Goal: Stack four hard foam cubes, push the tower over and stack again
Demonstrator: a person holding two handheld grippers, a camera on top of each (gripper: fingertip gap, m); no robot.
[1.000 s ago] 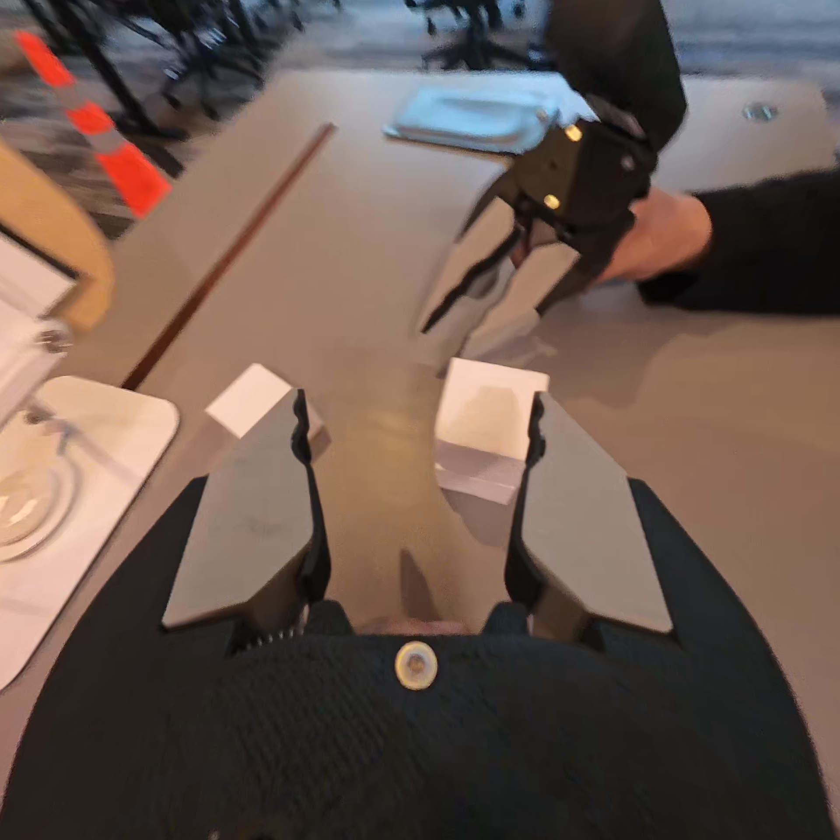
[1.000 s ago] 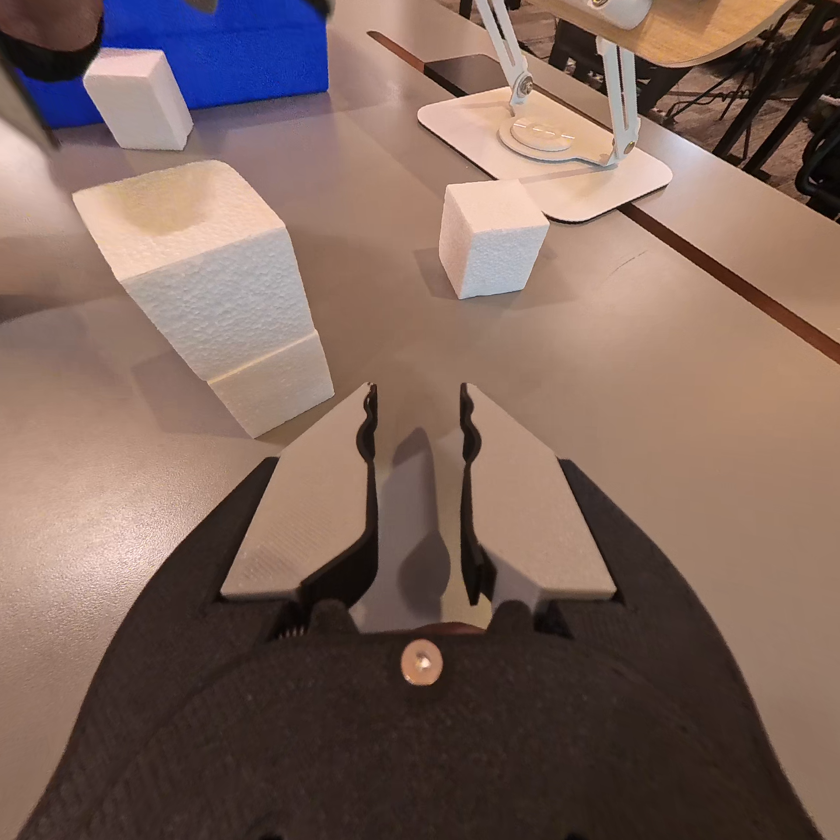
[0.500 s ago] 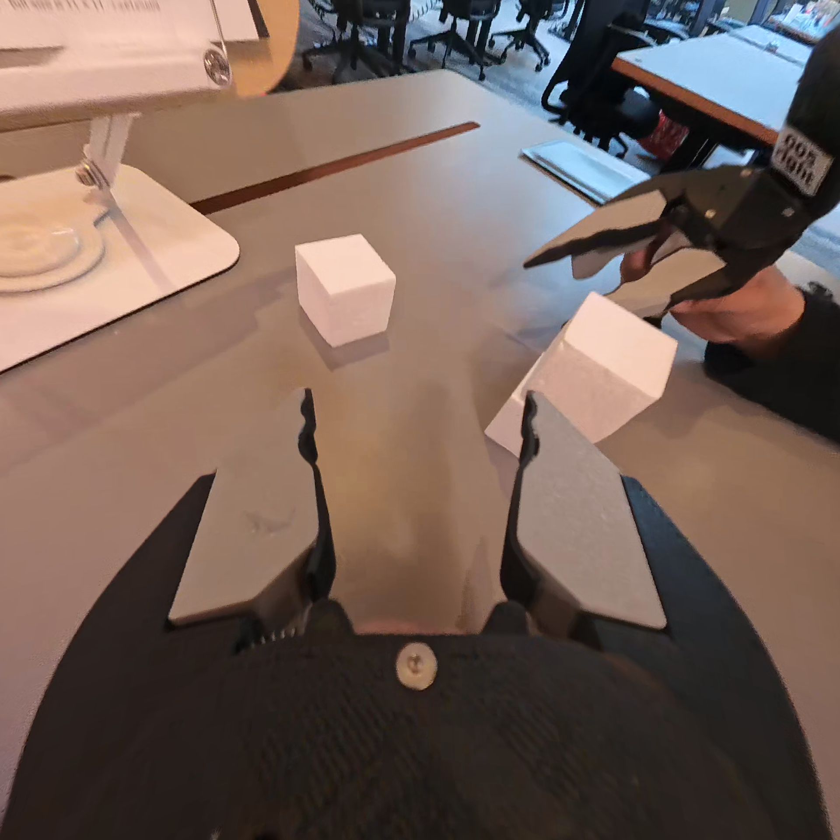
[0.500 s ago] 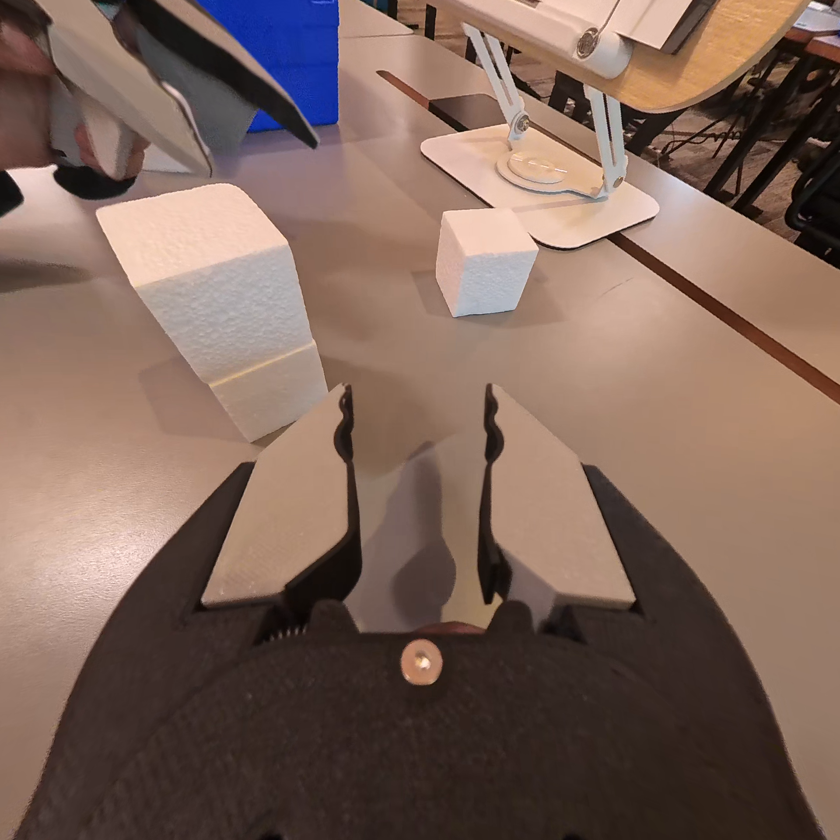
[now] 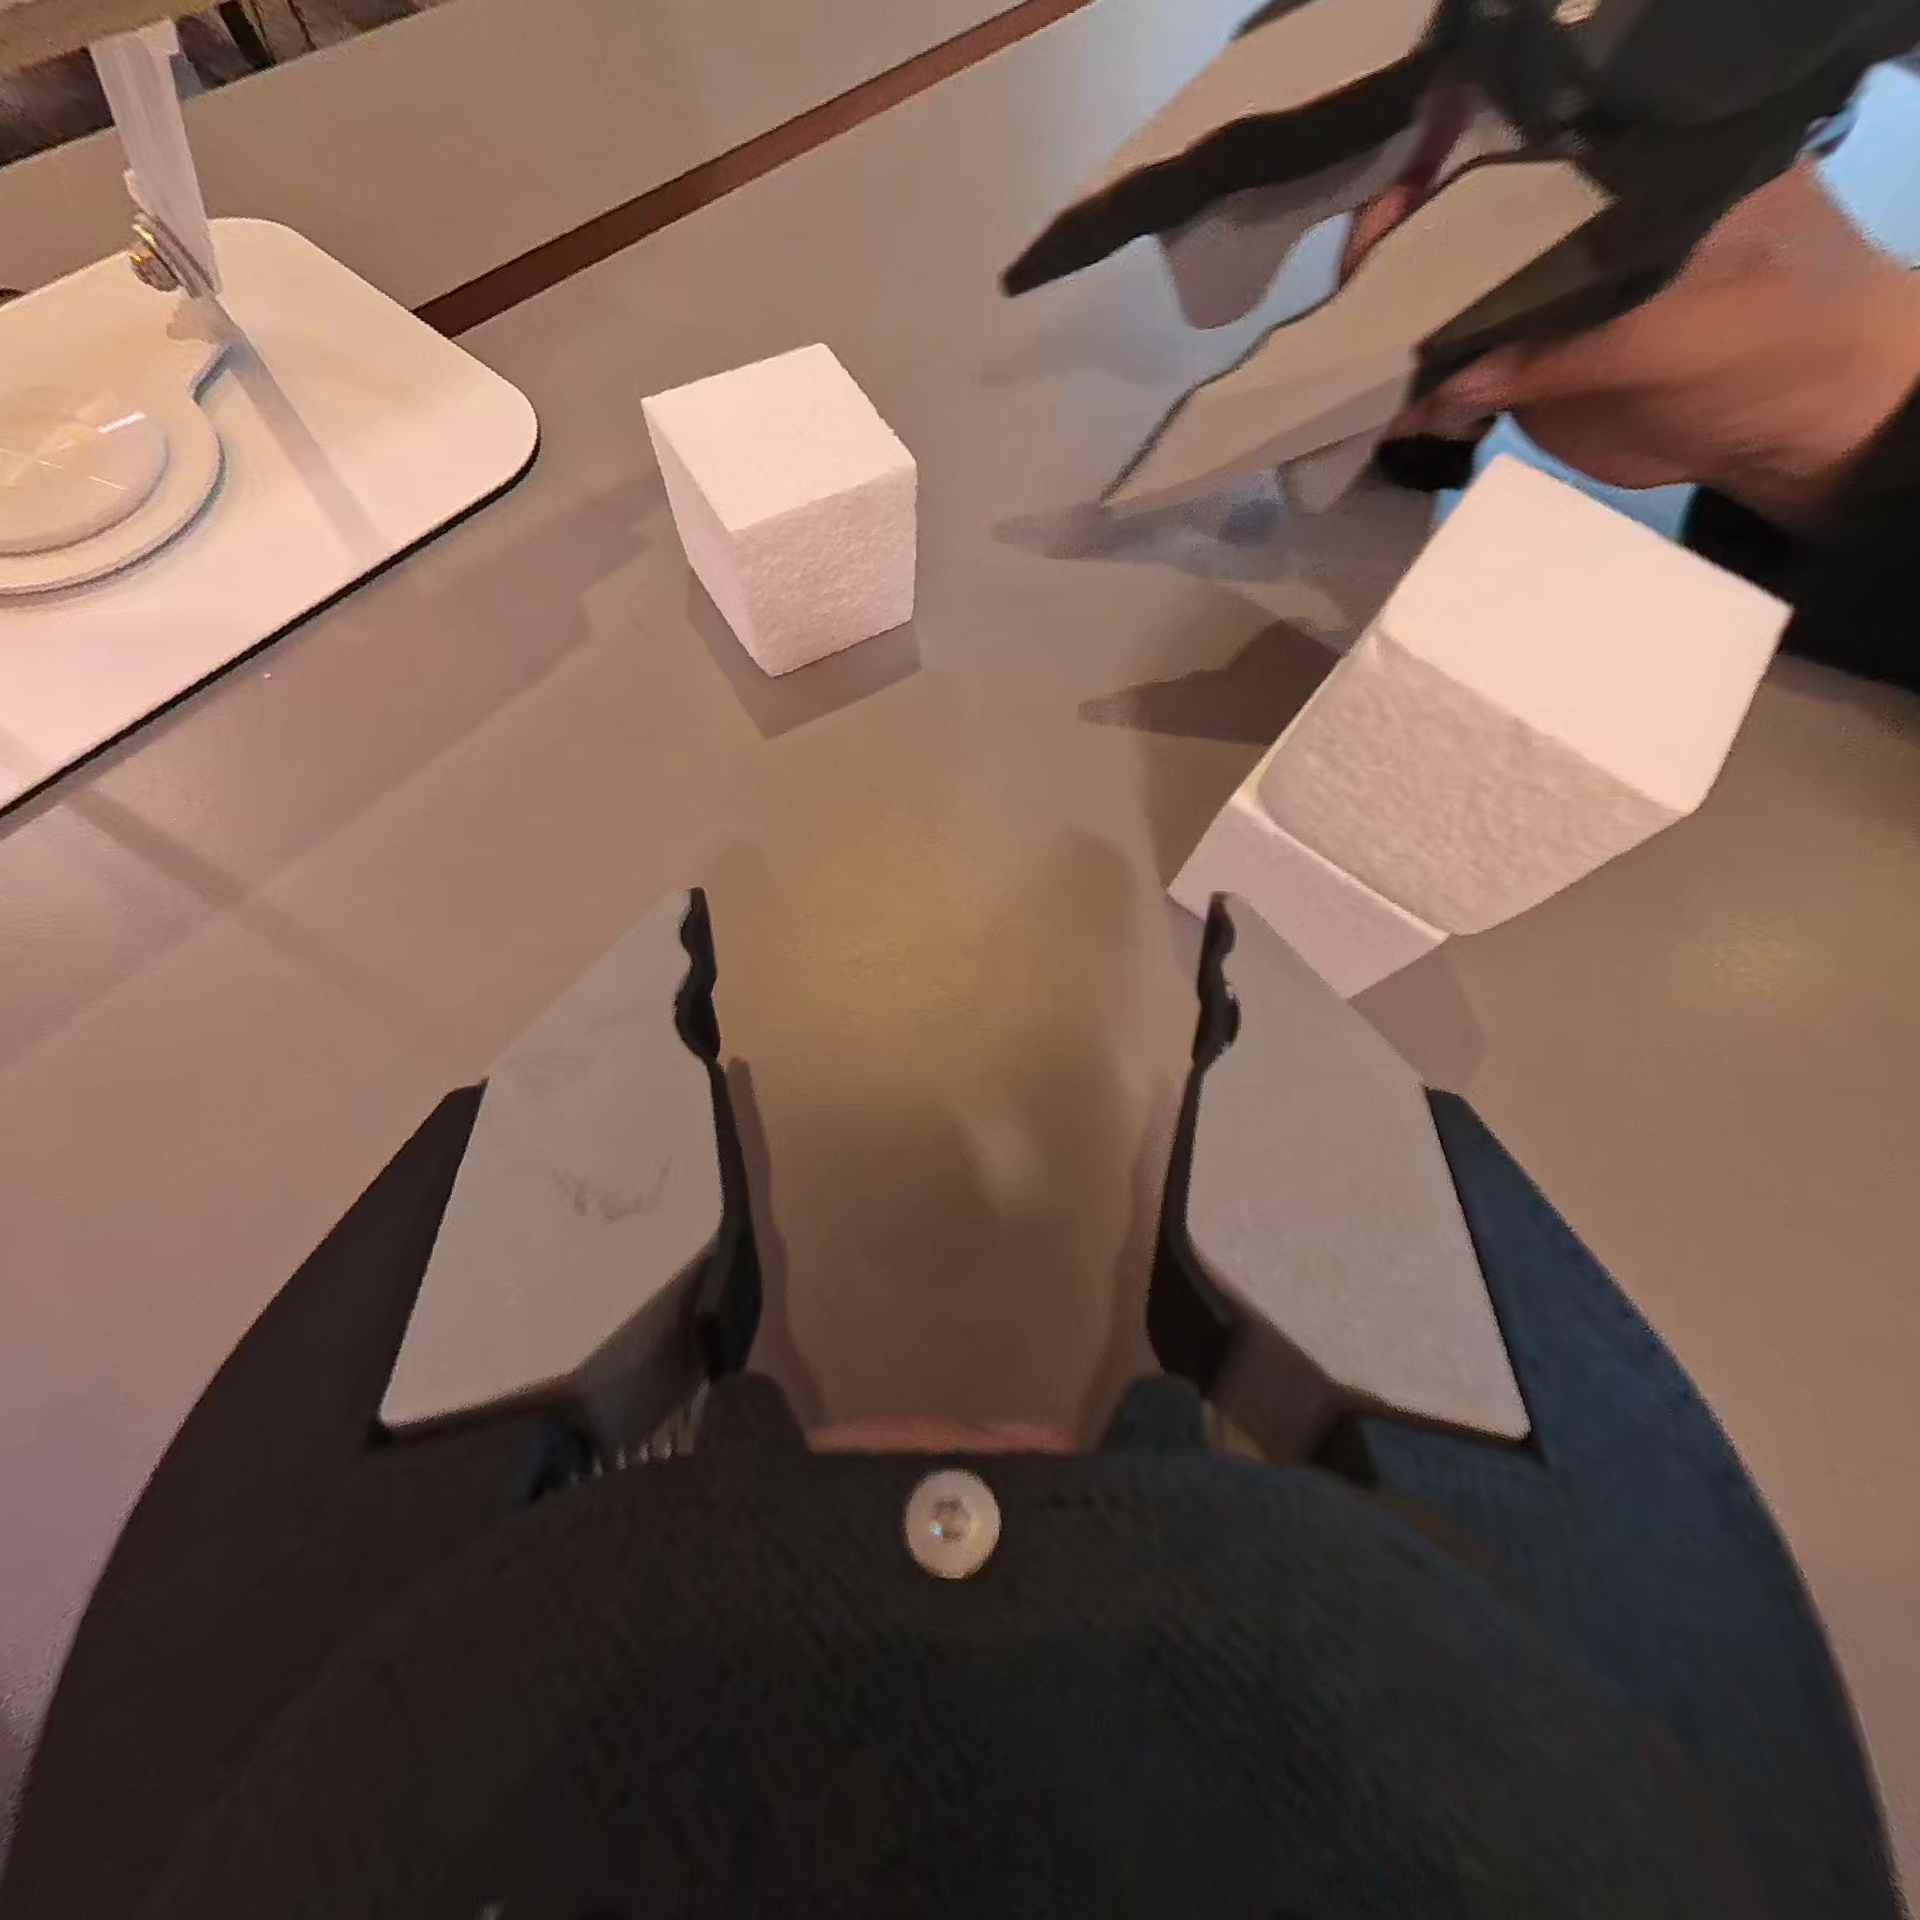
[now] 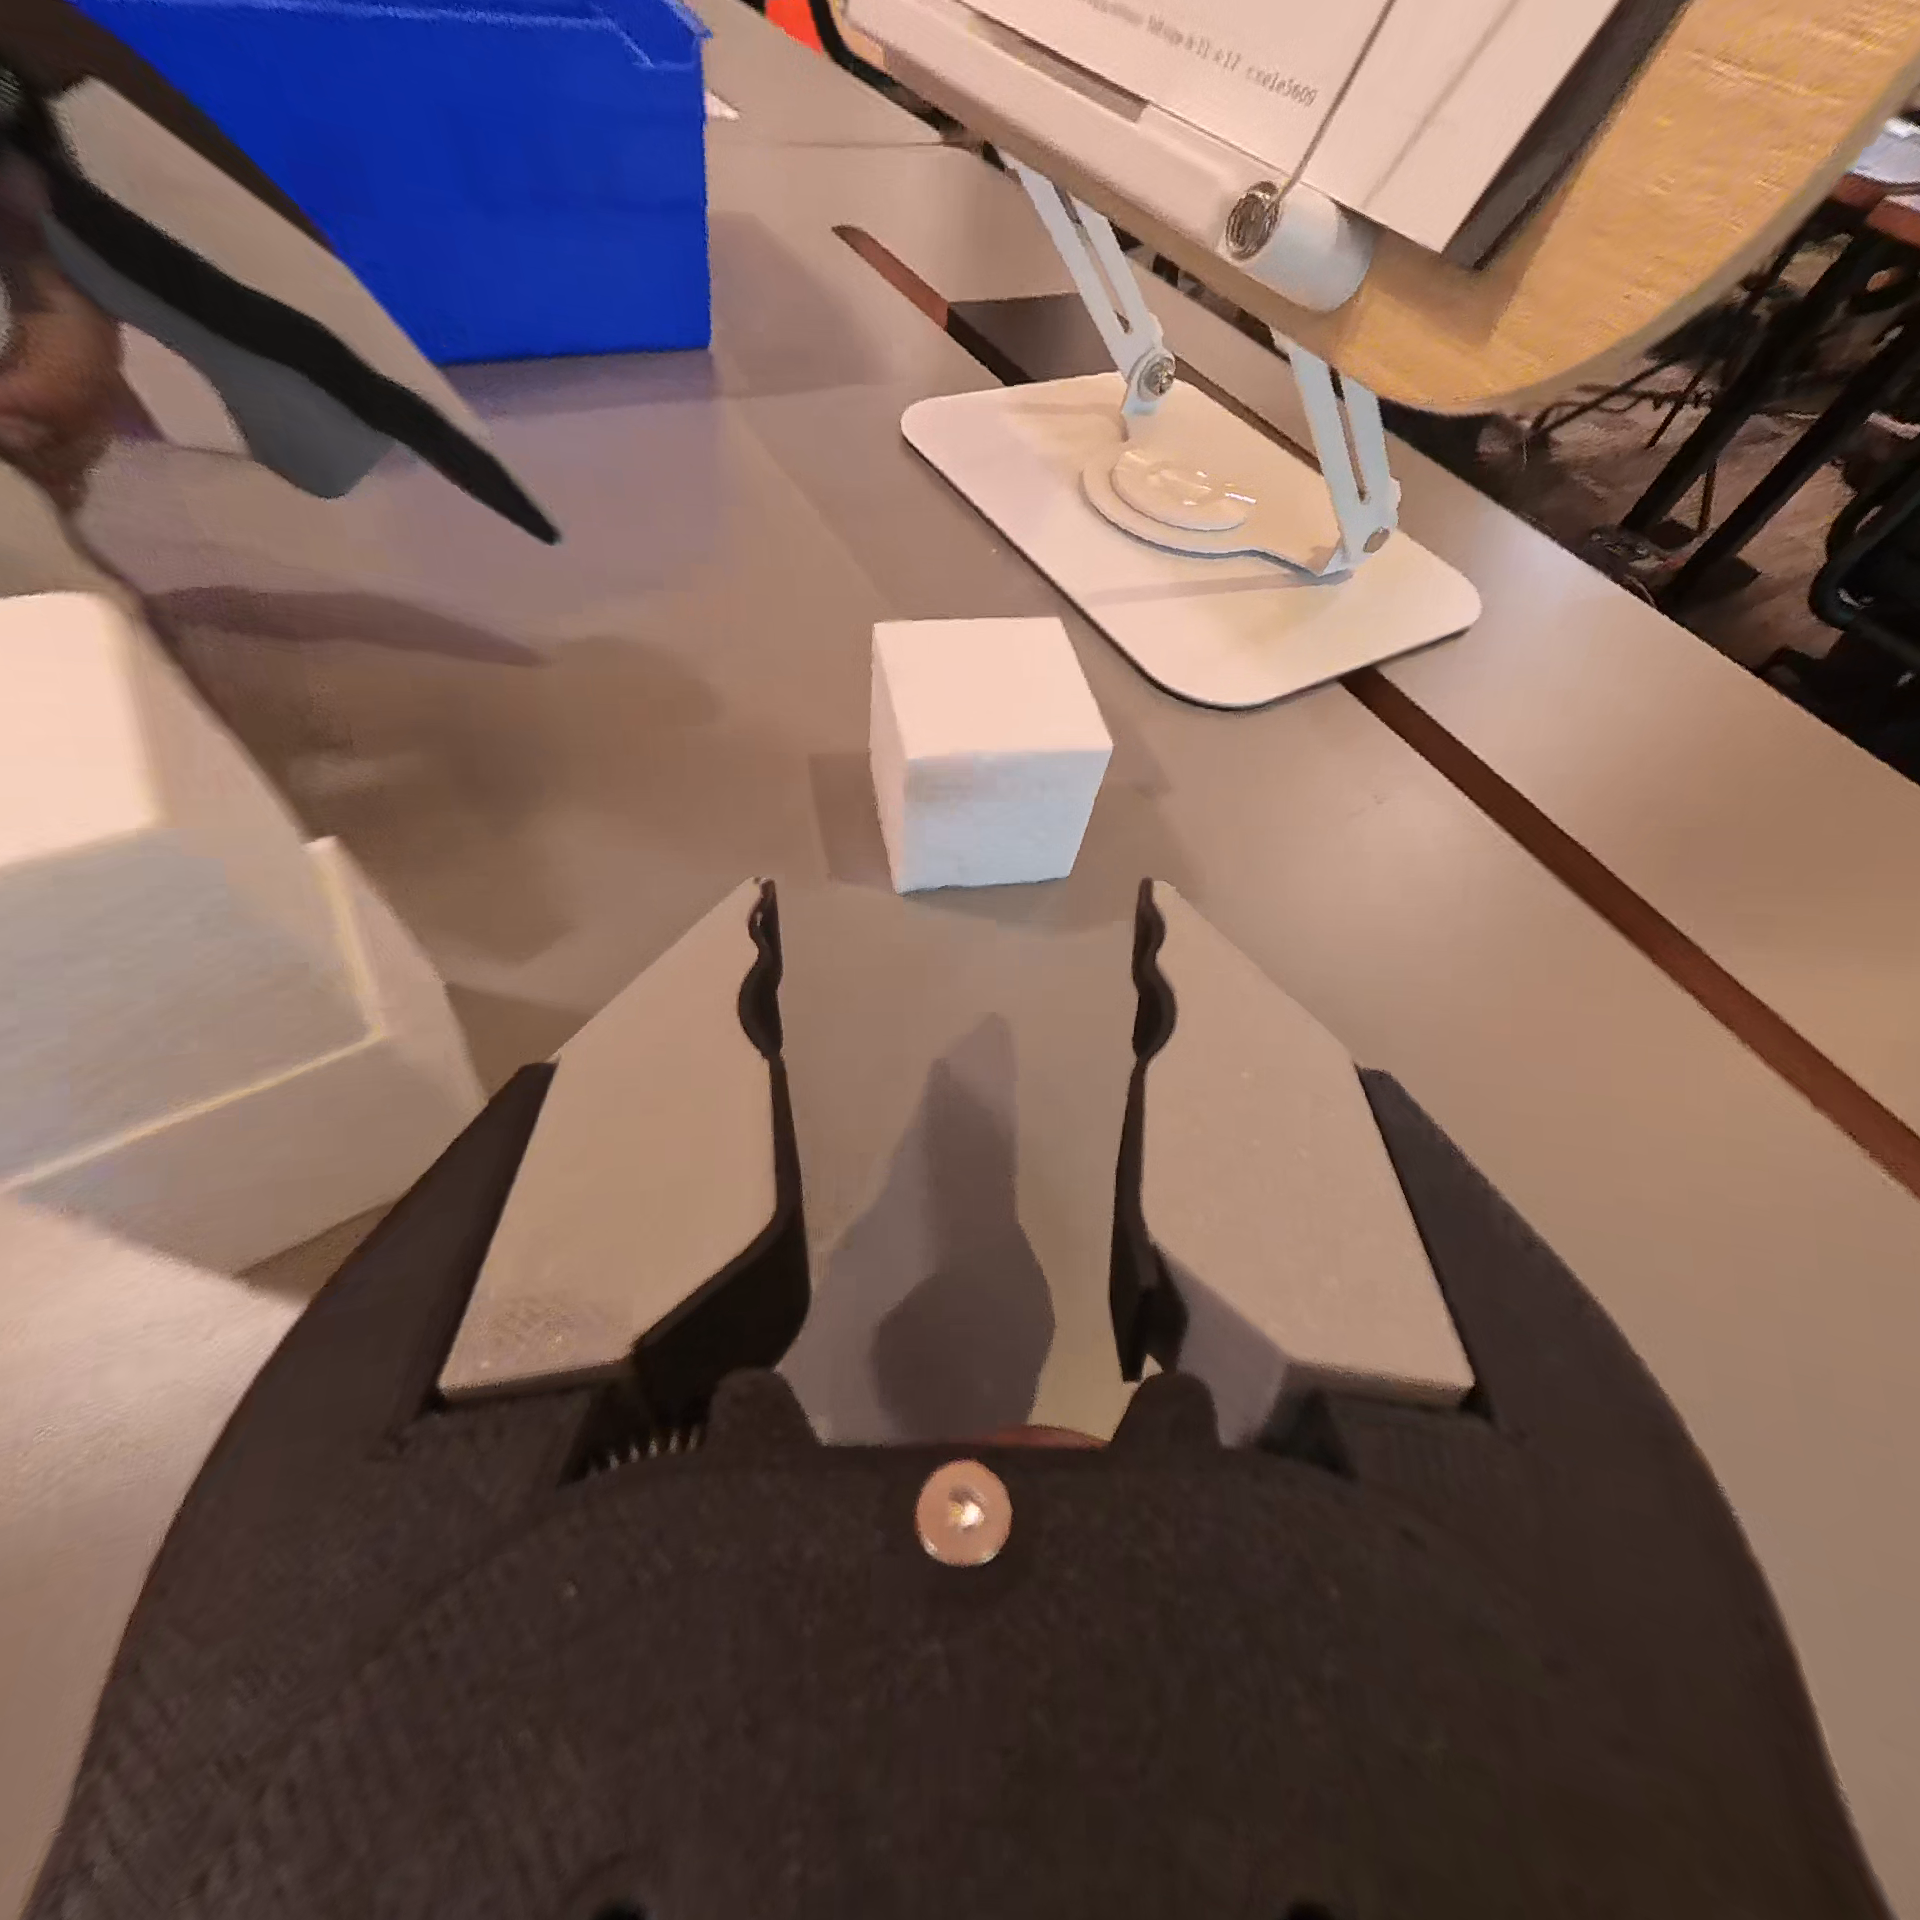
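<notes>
My left gripper sits at the lower centre of the left wrist view, jaws apart with only bare grey table between them. My right gripper fills the lower centre of the right wrist view, jaws likewise apart and holding nothing. A single white foam cube stands alone on the table just above centre in the left view; in the right view the same cube lies directly ahead of my right fingertips, near but not touching them. A stack of two foam cubes stands at the right of the left view, just beside my left gripper's right finger. In the right view this stack occupies the left edge, blurred. A white stand base rests on the table at upper right, and a blue bin sits at upper left.
</notes>
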